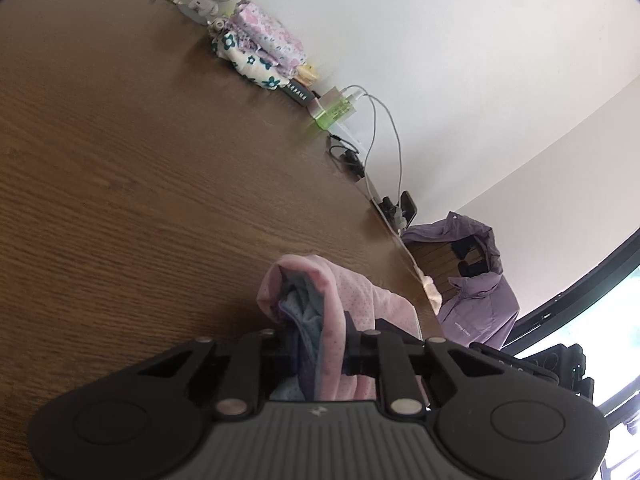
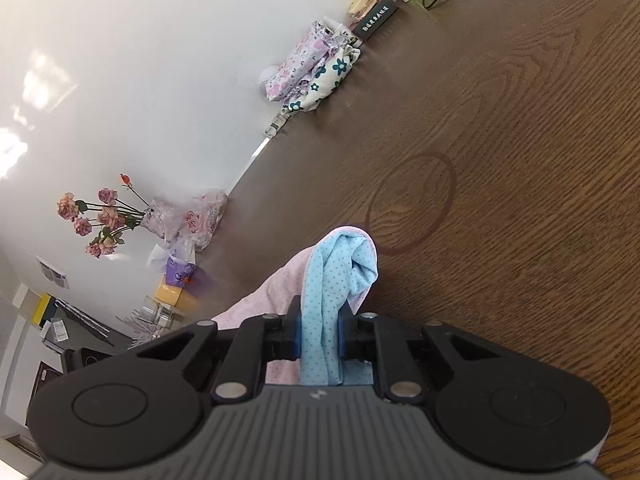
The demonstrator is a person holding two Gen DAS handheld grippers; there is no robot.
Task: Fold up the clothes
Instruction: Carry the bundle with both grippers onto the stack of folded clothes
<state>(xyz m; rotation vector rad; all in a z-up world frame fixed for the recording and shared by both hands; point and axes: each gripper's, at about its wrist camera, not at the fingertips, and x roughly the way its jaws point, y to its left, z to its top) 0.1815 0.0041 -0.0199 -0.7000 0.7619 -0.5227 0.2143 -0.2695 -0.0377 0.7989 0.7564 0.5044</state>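
Note:
A pink and light-blue dotted garment is bunched between the jaws of my left gripper, which is shut on it above the brown wooden table. In the right wrist view, my right gripper is shut on another part of the same garment, its blue side facing out and the pink side trailing to the left. Both grippers hold the cloth lifted off the table.
A stack of folded floral clothes lies at the table's far edge by the white wall, and also shows in the right wrist view. Chargers and cables, a purple jacket on a chair, and artificial flowers stand around.

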